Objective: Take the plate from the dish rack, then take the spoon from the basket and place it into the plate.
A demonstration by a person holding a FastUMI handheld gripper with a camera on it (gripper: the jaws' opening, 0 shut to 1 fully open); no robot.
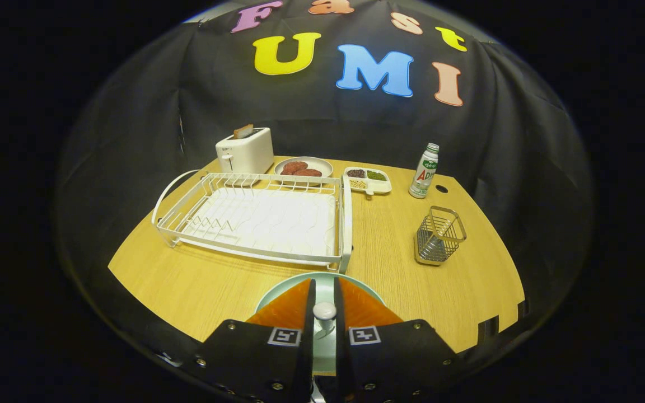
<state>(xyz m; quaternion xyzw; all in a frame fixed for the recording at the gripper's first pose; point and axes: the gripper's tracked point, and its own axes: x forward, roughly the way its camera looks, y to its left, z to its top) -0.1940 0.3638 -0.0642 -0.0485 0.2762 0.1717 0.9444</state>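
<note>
A pale green plate lies on the wooden table just in front of the white dish rack, which holds no dishes. My gripper hangs over the plate, its fingers close together with a narrow gap. In that gap sits the spoon, a white rounded end with a pale stem running back toward me, and both fingers press on it. The wire basket stands empty to the right, beyond the fingers. Most of the plate is hidden under the fingers.
At the back of the table stand a white toaster, a plate of brown patties, a divided snack tray and a drink bottle. Bare tabletop lies left of the plate and between rack and basket.
</note>
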